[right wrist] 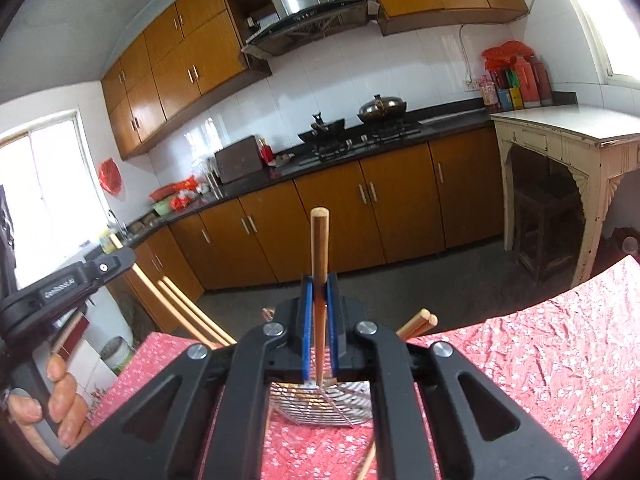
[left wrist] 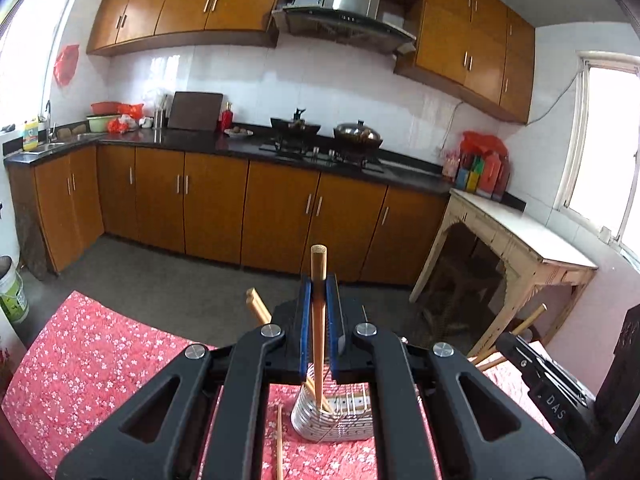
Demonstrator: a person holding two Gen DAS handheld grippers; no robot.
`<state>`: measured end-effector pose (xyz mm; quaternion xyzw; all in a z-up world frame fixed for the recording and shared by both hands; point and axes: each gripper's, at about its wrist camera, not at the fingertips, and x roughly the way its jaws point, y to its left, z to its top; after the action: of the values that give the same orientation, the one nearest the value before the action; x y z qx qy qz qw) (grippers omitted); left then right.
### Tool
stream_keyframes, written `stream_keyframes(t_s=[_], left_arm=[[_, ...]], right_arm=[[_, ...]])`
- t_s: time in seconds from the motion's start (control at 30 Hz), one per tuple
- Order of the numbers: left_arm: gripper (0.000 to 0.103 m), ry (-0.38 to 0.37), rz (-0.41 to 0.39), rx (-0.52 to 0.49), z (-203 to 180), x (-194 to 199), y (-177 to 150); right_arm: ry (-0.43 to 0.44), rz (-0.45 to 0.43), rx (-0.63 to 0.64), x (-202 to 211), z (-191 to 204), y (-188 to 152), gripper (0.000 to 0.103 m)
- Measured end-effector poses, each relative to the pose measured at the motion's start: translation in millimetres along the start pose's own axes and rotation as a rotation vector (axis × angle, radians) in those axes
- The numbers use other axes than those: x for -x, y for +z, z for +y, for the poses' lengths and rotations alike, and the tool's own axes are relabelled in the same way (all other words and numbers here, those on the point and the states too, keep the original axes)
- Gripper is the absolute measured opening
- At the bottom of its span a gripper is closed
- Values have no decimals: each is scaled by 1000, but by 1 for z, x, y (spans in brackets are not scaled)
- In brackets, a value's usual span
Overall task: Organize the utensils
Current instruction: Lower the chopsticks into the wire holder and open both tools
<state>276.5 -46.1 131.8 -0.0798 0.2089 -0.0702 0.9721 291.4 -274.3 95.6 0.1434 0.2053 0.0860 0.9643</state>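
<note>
We clamp one wooden chopstick upright in our left gripper, another chopstick in our right gripper, both tips entering the metal utensil holder at six o'clock, chopsticks already inside.

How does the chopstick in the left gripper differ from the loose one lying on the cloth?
The held chopstick stands upright, clamped in the left gripper, its lower end in the metal holder. The loose chopstick lies flat on the red cloth, beside the holder. Both are plain wood.
</note>
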Motion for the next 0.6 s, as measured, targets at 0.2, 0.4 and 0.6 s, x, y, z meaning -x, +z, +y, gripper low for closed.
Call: stream_keyframes(t_s=[0.2, 0.4, 0.6], left_arm=[[7, 19, 40, -8, 6, -5, -3], [8, 32, 42, 9, 18, 8, -1], [11, 59, 35, 33, 35, 24, -4]], right_arm=[[-56, -15, -3, 7, -3, -3, 21], [-89, -60, 19, 36, -1, -5, 26], [-111, -90, 24, 68, -1, -16, 27]])
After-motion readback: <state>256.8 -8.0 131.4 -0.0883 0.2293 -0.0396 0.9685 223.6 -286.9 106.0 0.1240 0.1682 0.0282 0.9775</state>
